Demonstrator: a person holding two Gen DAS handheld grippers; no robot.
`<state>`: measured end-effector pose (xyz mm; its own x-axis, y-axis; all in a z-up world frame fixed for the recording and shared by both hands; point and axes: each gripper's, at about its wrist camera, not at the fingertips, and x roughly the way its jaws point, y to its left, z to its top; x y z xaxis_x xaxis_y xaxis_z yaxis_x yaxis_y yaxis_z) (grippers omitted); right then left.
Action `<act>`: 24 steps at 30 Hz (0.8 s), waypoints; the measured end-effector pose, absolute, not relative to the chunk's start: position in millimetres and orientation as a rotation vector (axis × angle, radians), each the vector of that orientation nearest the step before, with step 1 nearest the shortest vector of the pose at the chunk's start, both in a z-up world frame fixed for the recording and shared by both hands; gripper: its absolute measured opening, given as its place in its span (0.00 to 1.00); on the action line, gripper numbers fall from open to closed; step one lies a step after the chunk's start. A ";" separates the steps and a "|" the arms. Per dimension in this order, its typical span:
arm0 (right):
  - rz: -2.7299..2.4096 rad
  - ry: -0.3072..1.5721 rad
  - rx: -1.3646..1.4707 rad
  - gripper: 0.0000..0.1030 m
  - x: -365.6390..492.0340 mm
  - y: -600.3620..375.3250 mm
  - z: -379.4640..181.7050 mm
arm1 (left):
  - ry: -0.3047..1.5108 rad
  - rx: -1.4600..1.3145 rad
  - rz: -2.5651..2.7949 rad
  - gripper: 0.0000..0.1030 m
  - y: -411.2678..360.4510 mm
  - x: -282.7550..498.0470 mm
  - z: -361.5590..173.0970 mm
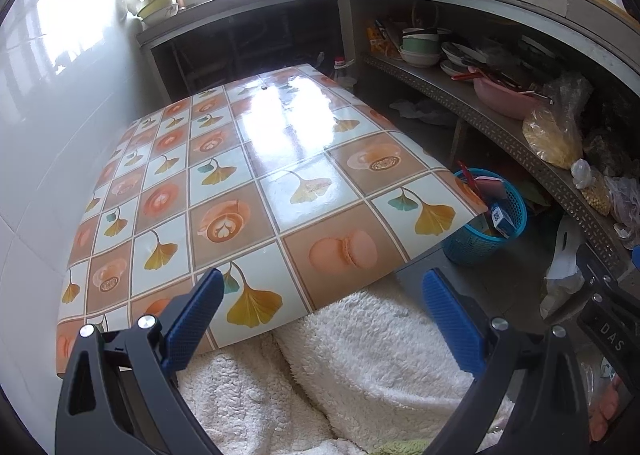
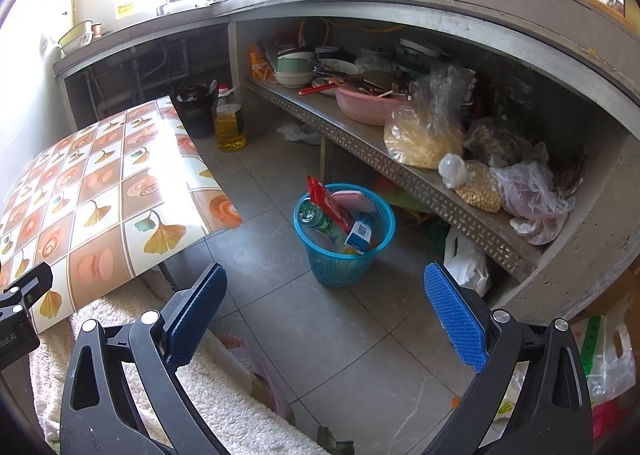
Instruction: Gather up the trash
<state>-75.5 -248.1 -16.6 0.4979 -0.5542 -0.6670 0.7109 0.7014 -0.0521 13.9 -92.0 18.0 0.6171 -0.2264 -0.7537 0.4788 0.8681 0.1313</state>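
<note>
**Both claws wide and empty; trash sits in the blue basket on the floor**

Left wrist view: the left gripper (image 1: 322, 309) fills the bottom of the frame, its blue pads spread wide with nothing between them. Above it, across the centre, lies the table (image 1: 224, 191) in its glossy cloth of leaves and cups, with no trash visible on it. Below the table edge, at lower centre, is a white fleece (image 1: 360, 355). At right centre the basket (image 1: 486, 237) shows only in part, its near side cut off by the table corner; a white-and-blue box (image 1: 502, 219) and a red item poke above the rim. A dark piece of the other tool sits at the lower right edge.

Right wrist view: the right gripper (image 2: 324, 309) is likewise spread wide and holds nothing. Here the basket (image 2: 344, 259) stands whole at centre frame on the grey floor tiles (image 2: 320, 335), apart from the table (image 2: 100, 191) at left. Inside it are a green bottle (image 2: 320, 221), a red wrapper (image 2: 330, 201), a pink piece (image 2: 352, 201) and the box (image 2: 360, 235). This view also shows an oil bottle (image 2: 229, 121) at upper centre beside the table's far corner, and a shelf (image 2: 400, 163) with bags along the right.
</note>
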 end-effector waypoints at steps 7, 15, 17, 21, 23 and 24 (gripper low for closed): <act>-0.775 0.712 0.246 0.92 -74.2 -248.5 -15.9 | 0.809 0.338 -0.416 0.94 -92.4 13.8 18.4; -0.776 0.713 0.245 0.92 -73.7 -248.4 -15.9 | 0.810 0.337 -0.415 0.95 -92.4 13.7 18.3; -0.775 0.712 0.244 0.92 -74.2 -248.3 -16.4 | 0.810 0.337 -0.415 0.94 -92.6 13.6 18.6; -0.775 0.712 0.244 0.92 -74.2 -248.5 -16.1 | 0.810 0.338 -0.415 0.94 -92.5 13.5 18.5; -0.775 0.712 0.244 0.92 -74.4 -248.3 -16.5 | 0.809 0.337 -0.415 0.95 -92.4 13.5 18.3; -0.775 0.712 0.244 0.92 -74.4 -248.2 -16.4 | 0.809 0.337 -0.414 0.94 -92.4 13.5 18.4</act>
<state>-74.4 -248.2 -16.4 0.4978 -0.5543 -0.6670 0.7117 0.7006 -0.0510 13.5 -92.4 18.4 0.6180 -0.2266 -0.7528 0.4784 0.8683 0.1313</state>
